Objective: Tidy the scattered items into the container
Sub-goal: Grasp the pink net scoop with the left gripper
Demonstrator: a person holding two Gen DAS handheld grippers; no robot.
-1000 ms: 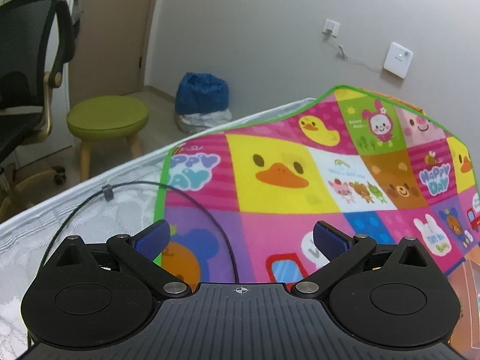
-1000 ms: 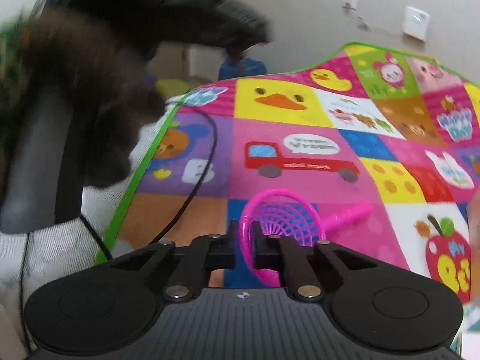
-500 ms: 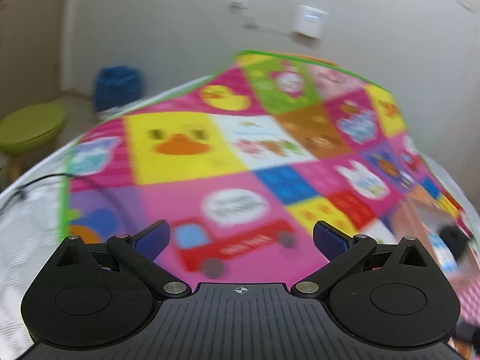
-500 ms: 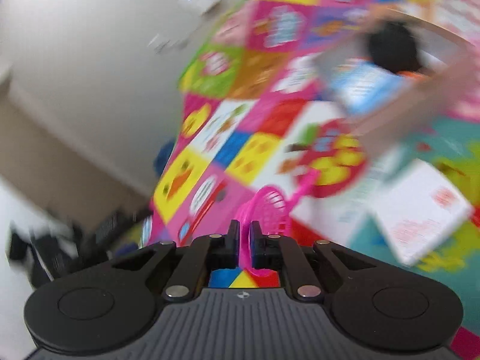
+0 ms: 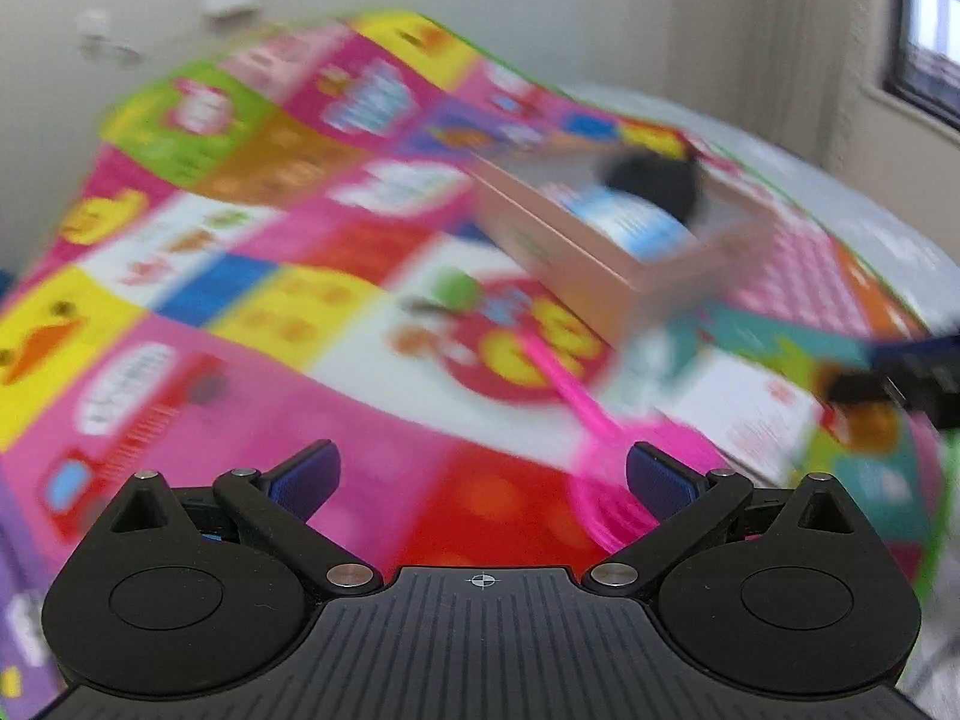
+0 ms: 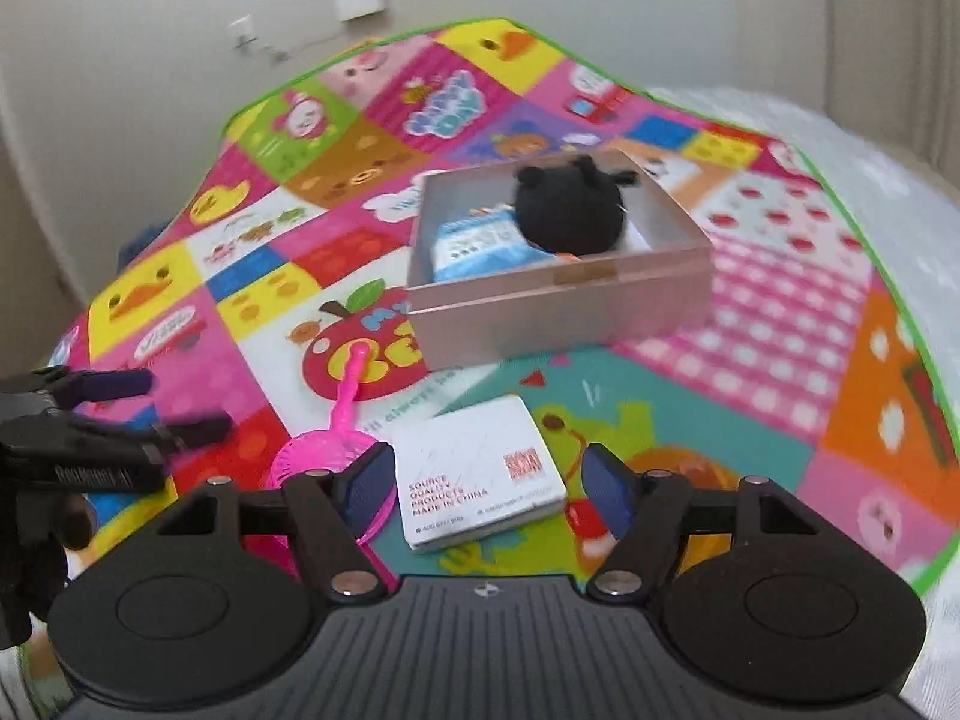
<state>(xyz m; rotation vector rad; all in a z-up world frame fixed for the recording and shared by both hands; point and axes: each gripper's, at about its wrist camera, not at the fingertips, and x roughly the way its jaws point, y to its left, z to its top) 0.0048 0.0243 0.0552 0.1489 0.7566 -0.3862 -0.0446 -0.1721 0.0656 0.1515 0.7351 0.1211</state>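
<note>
Patchwork cartoon mat (image 6: 774,312), beige wall (image 6: 150,12)

Both cameras sit low behind their own gripper fingers and look forward and downward across the colourful play mat (image 6: 780,312), quite near to it. The left view is blurred. Both views share the pink box (image 6: 558,306) (image 5: 600,264) and the pink net scoop (image 6: 336,450) (image 5: 576,414).

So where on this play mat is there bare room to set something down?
Free: the far mat behind the pink box, and the checked squares to its right. Crowded: the near side, where the pink scoop net and white packet lie.
</note>
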